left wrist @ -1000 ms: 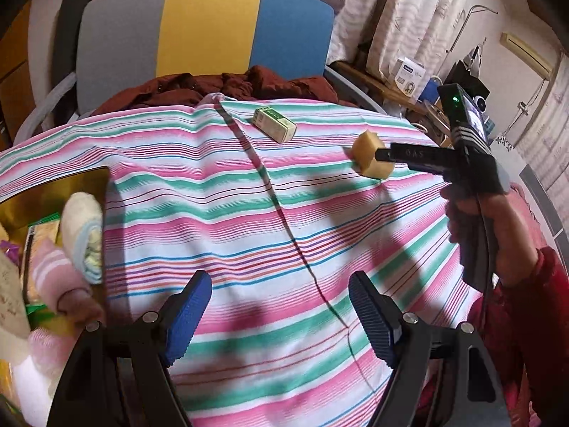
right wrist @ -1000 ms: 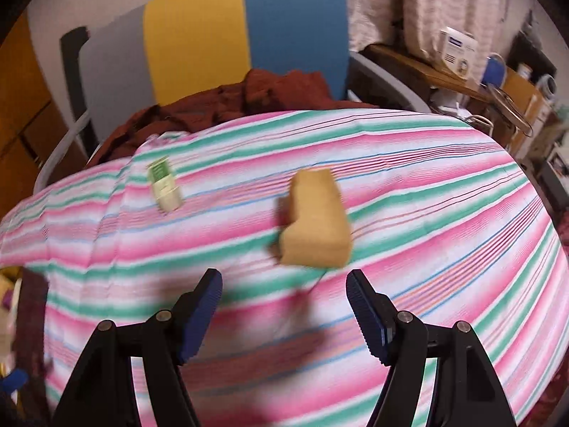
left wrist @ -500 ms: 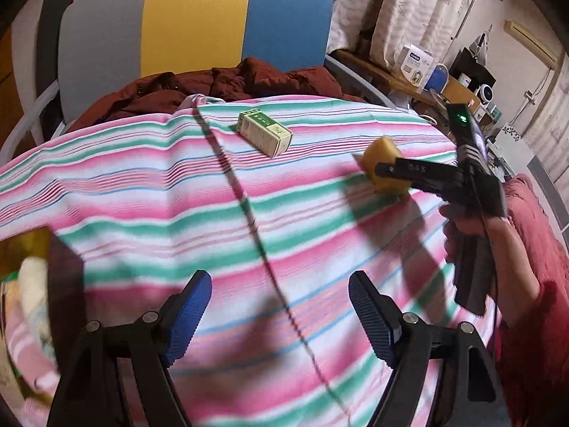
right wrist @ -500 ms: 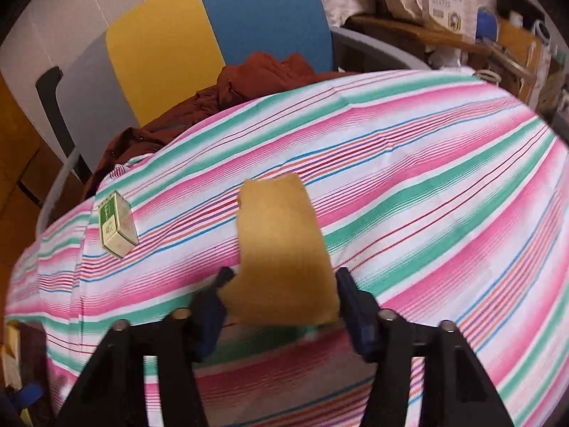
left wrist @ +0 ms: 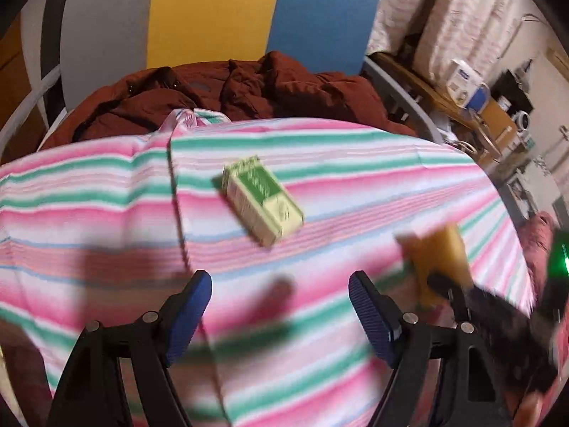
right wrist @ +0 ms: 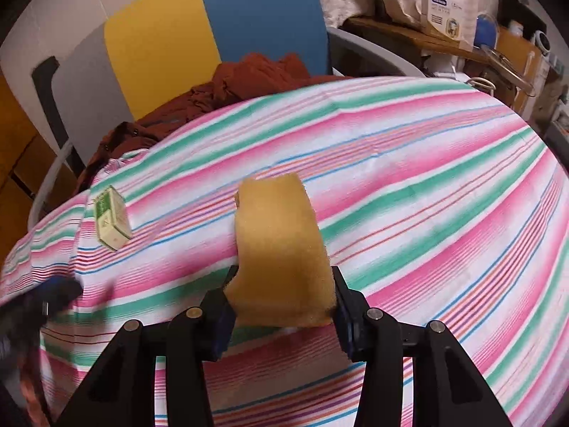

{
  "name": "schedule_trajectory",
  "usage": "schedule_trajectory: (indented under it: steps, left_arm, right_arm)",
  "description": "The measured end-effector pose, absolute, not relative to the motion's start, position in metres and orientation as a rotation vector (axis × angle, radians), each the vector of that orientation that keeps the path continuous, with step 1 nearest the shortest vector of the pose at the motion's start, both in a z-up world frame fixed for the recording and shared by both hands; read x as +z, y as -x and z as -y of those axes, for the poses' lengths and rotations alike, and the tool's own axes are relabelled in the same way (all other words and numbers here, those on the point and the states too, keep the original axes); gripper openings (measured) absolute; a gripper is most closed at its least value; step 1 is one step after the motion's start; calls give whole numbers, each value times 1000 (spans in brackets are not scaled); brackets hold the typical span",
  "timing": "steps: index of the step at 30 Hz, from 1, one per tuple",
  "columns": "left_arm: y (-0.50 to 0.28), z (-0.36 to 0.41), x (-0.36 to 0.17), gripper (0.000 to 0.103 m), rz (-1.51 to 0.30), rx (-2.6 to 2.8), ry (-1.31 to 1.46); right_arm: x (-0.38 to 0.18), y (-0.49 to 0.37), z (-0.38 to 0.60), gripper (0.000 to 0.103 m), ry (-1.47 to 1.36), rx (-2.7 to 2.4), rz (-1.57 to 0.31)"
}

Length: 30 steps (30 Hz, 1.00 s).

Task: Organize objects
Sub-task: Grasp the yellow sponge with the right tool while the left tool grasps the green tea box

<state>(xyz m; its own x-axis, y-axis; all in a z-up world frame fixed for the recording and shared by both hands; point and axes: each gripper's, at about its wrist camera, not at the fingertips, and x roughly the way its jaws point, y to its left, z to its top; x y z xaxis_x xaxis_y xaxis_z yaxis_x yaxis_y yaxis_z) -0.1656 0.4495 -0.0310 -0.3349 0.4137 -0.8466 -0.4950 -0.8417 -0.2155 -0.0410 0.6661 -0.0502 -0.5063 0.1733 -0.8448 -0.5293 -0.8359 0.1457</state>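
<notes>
**Rt gripper holds sponge; lt gripper bare over striped cloth**

Rt gripper (right wrist: 281,306): jaws narrow, clamped on both sides of a yellow-tan sponge (right wrist: 281,249), which sticks out fwd above the surface. Lt gripper (left wrist: 281,299): jaws wide, nothing btwn them, hovering over the cloth. Just ahead of the lt jaws lies a small green-and-cream box (left wrist: 263,203), flat on the pink, green & white striped cloth (left wrist: 355,163) covering the surface. Sponge is to the rt of the box, apart from it. Beyond the cloth's far edge: a rumpled dark-red garment (left wrist: 227,92) on a grey-yellow-blue chair (left wrist: 213,14).
</notes>
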Motion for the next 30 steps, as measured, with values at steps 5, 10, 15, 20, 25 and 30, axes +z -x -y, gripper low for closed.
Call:
schedule_trajectory:
  steps: [5,10,15,20,25,30]
  left_arm:
    - [197,-479,-43,81,-147,2239,1416]
    - [220,-483,-61,80,-122,2264,1470]
    - [220,-484,-60,53,-149,2268,1385]
    - [209,-482,-61,30,-215,2278,1289]
    - [186,-476,-64,30,-285,2287,1170]
    - [158,-461,-65,30,-284,2264,1112]
  right_arm:
    - [-53,41,-668,48,1268,2343,-564]
    - [-48,40,-668,48,1248,2359,-580]
    - [-46,40,-666,48,1249,2367,-613]
    - [-45,40,-663,48,1252,2381,-622]
    - [-46,41,-663,48,1252,2384,-634]
    - [-46,41,-662,48,1249,2389,-636]
